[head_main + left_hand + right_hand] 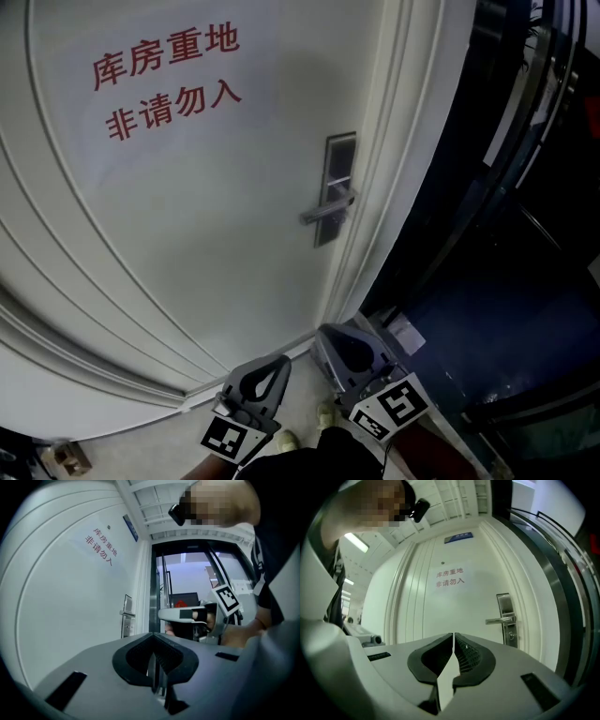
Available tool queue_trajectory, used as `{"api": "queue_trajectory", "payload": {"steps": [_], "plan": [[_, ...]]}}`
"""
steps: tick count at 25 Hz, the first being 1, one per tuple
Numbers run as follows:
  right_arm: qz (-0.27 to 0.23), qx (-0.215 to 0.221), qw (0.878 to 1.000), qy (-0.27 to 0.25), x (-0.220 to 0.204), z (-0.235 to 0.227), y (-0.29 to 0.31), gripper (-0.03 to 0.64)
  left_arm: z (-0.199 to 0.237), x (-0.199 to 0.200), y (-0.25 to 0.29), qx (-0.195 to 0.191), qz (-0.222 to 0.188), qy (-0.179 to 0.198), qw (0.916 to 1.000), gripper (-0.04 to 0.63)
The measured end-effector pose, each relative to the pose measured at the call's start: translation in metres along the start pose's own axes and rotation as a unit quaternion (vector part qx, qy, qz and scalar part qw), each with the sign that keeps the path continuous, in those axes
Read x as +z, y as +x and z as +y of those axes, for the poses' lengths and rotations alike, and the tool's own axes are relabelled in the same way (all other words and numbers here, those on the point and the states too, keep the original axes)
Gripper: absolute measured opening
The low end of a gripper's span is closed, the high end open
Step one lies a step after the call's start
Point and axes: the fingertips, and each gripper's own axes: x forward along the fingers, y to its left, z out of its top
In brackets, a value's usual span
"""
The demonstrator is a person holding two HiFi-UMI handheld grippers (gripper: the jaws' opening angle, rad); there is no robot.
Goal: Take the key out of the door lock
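A white door point(187, 244) with red lettering carries a steel lock plate point(338, 173) and a lever handle point(328, 210). In the right gripper view the plate point(505, 605), the lever point(500, 619) and a small cylinder point(509, 633) below them show; whether a key sits in the cylinder is too small to tell. My left gripper point(281, 363) and right gripper point(325, 336) hang low, well below and short of the handle. Both are shut and hold nothing: left gripper point(151, 635), right gripper point(453, 633). The left gripper view also catches the right gripper point(161, 614) from the side.
Right of the door runs its white frame point(394, 169), then a dark glazed partition point(506, 234). The person's shoes point(327, 413) stand on the pale floor just below the grippers. A small object point(66, 457) lies at the bottom left.
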Motion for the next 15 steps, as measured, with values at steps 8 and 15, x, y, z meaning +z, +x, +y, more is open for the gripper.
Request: {"api": "queue_trajectory", "payload": {"steps": [8,15], "plan": [[-0.071,0.008,0.913,0.402,-0.004,-0.141,0.045,0.015,0.022,-0.012,0.042,0.035,0.011,-0.004,0.9993,0.005],[-0.067,-0.038,0.809,0.582,-0.062,-0.226,0.089,0.077,0.037,-0.020,0.079,0.073,0.023,-0.007,0.9970,0.005]]}}
